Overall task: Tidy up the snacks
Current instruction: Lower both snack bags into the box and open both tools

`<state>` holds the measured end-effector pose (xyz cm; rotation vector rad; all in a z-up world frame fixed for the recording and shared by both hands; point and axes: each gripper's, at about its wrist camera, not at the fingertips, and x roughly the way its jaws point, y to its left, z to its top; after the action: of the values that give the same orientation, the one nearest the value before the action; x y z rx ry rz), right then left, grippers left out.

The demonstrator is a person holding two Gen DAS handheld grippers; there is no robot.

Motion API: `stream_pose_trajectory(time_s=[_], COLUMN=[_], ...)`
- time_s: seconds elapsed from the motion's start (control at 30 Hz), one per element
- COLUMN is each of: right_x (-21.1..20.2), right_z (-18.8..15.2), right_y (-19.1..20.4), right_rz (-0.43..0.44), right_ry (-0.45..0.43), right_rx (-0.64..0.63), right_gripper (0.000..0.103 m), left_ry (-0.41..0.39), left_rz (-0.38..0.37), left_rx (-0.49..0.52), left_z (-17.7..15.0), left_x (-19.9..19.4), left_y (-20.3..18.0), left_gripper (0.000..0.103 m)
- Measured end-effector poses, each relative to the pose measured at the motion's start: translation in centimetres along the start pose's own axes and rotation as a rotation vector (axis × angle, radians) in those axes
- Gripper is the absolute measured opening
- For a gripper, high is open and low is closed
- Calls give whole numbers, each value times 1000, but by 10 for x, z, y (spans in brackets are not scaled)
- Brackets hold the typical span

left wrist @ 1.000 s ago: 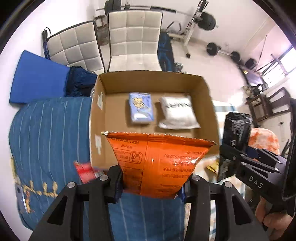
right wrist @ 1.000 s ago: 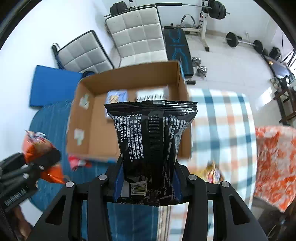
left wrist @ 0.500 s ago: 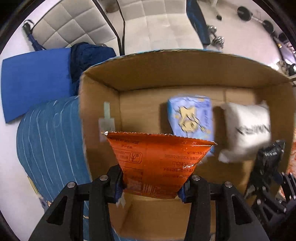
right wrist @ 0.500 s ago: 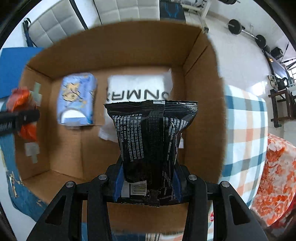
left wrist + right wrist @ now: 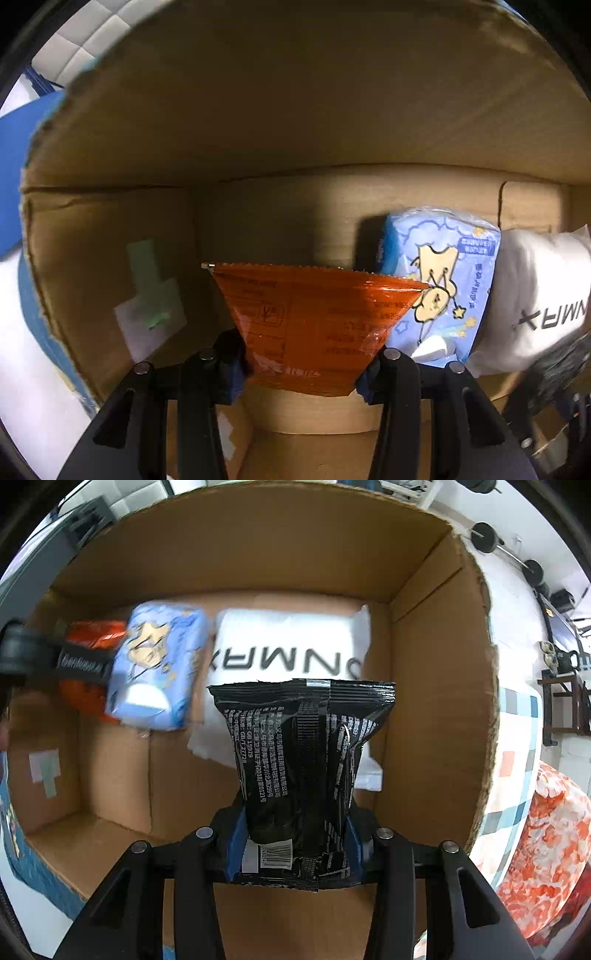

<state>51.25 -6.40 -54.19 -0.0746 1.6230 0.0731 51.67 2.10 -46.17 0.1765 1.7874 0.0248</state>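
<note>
**Two packets held inside the box**

Cardboard walls fill both views; the box point(image 5: 436, 709) stands on a blue cloth, and beside it is a checked cloth point(image 5: 517, 746). Behind are white padded chairs point(image 5: 85, 40) and barbell weights point(image 5: 484, 537).

On the box floor lie a blue packet point(image 5: 155, 672) and a white packet point(image 5: 291, 646), just beside each other, the white one nearer the right wall.

The left gripper point(image 5: 306, 369) is closed on an orange packet point(image 5: 314, 325), held upright low inside the box, near the left wall and beside the blue packet point(image 5: 439, 284).

The right gripper point(image 5: 295, 845) is closed on a black packet point(image 5: 299, 760), upright over the white packet. From this view the left gripper point(image 5: 62, 657) with its orange packet point(image 5: 92, 642) shows at the left, partly behind the blue one.
</note>
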Motion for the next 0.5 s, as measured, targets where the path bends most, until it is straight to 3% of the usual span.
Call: stream_pose_trajectory(time_s=[0.33,0.5], right_x=[19,27], right_z=[1,2], right_y=[-2,-8], right_rz=[7,21], right_ry=[96,129], right_rx=[-2,18], right_gripper=[50,51], left_ry=[60,49], left_rz=[-75,-114], left_rx=[-38,-52], left_z=[1,-10], left_x=[8,-6], left_y=[21,31], left_gripper=[50,51])
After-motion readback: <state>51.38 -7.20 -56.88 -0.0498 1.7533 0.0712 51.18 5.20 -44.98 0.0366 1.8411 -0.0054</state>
